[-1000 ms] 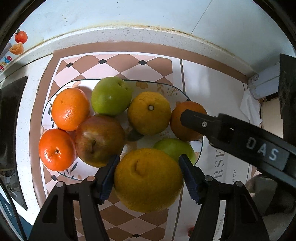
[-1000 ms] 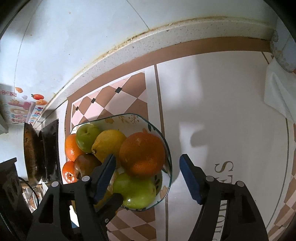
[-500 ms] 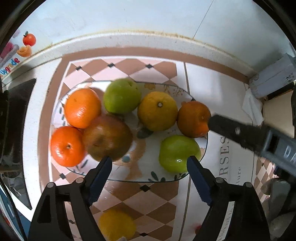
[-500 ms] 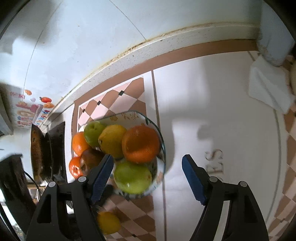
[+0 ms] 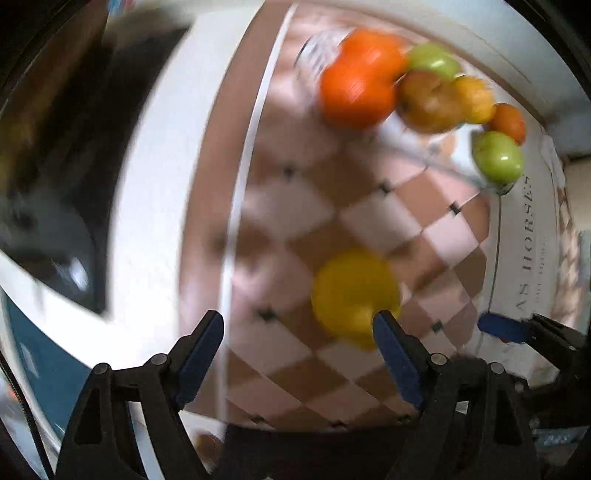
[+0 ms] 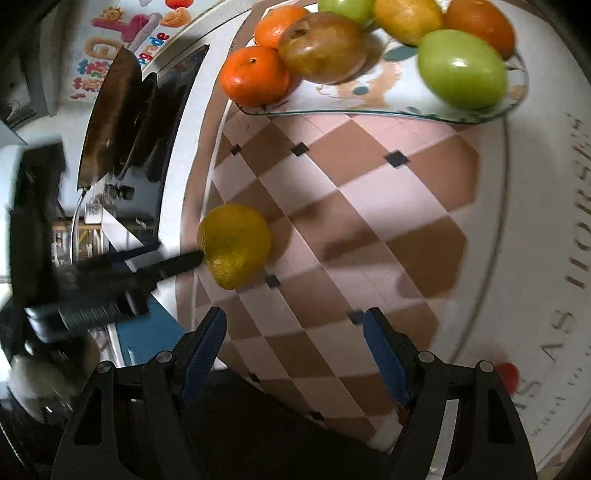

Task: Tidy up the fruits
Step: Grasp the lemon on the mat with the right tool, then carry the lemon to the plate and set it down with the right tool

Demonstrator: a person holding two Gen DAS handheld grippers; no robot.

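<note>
A yellow citrus fruit (image 5: 354, 295) (image 6: 234, 245) lies loose on the checkered mat, apart from the plate. The glass plate (image 6: 388, 99) (image 5: 443, 155) at the far end holds oranges (image 6: 255, 75), a brown apple (image 6: 321, 48), a yellow fruit (image 6: 406, 16) and green apples (image 6: 461, 68). My left gripper (image 5: 299, 343) is open and empty, the yellow fruit just ahead of its right finger; the view is blurred. My right gripper (image 6: 295, 339) is open and empty over the mat, the yellow fruit ahead to its left. One left-gripper finger (image 6: 173, 264) touches that fruit.
A black stove with dark pans (image 6: 122, 110) lies to the left of the mat. The counter edge (image 6: 140, 332) drops off at lower left. A small red object (image 6: 506, 371) lies on the mat at lower right. The wall backs the counter beyond the plate.
The yellow fruit left my left gripper and now lies on the mat. Both grippers have pulled back and swung left, away from the plate; the left view is motion-blurred.
</note>
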